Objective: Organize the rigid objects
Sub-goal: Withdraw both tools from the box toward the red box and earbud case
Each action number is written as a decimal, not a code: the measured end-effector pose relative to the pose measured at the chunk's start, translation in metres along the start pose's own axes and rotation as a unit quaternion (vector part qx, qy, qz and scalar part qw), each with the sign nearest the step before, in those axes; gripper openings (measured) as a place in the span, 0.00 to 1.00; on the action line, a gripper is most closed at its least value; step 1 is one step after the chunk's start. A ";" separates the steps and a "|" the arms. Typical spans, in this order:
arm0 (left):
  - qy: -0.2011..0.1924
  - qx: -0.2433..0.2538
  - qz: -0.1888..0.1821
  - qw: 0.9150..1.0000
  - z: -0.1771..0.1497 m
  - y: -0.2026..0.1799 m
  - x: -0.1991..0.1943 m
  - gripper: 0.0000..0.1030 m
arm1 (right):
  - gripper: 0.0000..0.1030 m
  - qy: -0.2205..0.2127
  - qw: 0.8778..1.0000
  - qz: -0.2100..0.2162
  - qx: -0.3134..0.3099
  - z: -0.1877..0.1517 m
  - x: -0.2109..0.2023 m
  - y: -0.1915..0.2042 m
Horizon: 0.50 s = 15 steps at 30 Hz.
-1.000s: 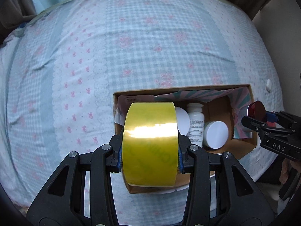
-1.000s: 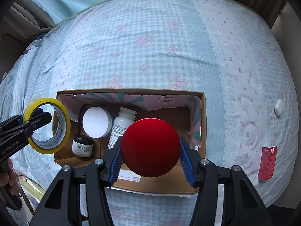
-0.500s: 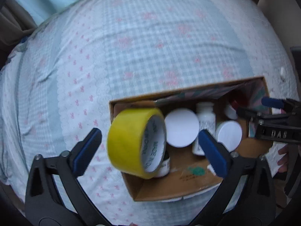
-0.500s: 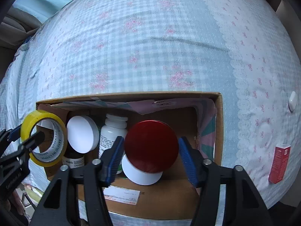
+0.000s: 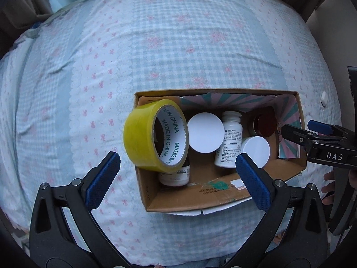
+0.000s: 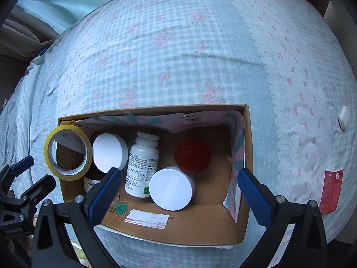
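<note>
An open cardboard box sits on the bed. The yellow tape roll leans at its left wall, on a dark jar, free of my pads. My left gripper hangs open above it. A red-lidded jar rests in the right half of the box. Over it my right gripper is opening its jaws, with nothing touching them. Two white-lidded jars and a white bottle also stand inside.
The bed has a blue checked cover. A small red carton and a small white object lie on it to the right of the box. A person's fingers show behind the right gripper.
Both grippers opened and let go. The tape roll dropped and tipped against the box's left wall. The red-lidded jar fell into the box's right half.
</note>
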<state>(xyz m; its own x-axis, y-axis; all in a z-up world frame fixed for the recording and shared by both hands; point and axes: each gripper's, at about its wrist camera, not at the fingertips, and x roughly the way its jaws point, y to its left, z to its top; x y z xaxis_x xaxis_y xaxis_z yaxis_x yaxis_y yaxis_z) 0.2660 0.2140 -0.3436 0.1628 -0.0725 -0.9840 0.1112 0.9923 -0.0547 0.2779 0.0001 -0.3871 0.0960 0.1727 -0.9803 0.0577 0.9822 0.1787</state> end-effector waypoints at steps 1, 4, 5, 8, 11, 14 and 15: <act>-0.003 -0.001 -0.001 1.000 -0.002 0.000 -0.004 1.00 | 1.00 -0.003 1.000 0.001 0.000 -0.002 -0.003 0.000; -0.016 -0.005 -0.004 1.000 -0.010 0.000 -0.020 1.00 | 1.00 -0.014 1.000 0.003 0.002 -0.010 -0.016 0.002; -0.022 -0.005 -0.005 1.000 -0.013 0.000 -0.025 1.00 | 1.00 -0.018 1.000 0.004 0.002 -0.012 -0.020 0.002; -0.033 -0.007 -0.006 0.999 -0.024 -0.002 -0.042 1.00 | 1.00 -0.030 1.000 0.006 0.000 -0.021 -0.034 0.005; -0.039 -0.008 -0.012 0.999 -0.035 -0.006 -0.059 1.00 | 1.00 -0.036 0.999 0.009 0.002 -0.031 -0.049 0.007; -0.049 -0.007 -0.016 0.999 -0.045 -0.013 -0.076 1.00 | 1.00 -0.040 0.999 0.025 0.020 -0.042 -0.066 0.007; -0.051 -0.007 -0.018 0.998 -0.047 -0.015 -0.081 1.00 | 1.00 -0.044 0.998 0.028 0.022 -0.046 -0.073 0.008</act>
<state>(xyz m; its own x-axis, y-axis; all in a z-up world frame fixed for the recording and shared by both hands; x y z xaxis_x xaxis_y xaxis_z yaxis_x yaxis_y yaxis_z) 0.2047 0.2096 -0.2711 0.2590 -0.1164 -0.9588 0.1044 0.9903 -0.0920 0.2261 -0.0011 -0.3182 0.1866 0.2177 -0.9580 0.0935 0.9668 0.2379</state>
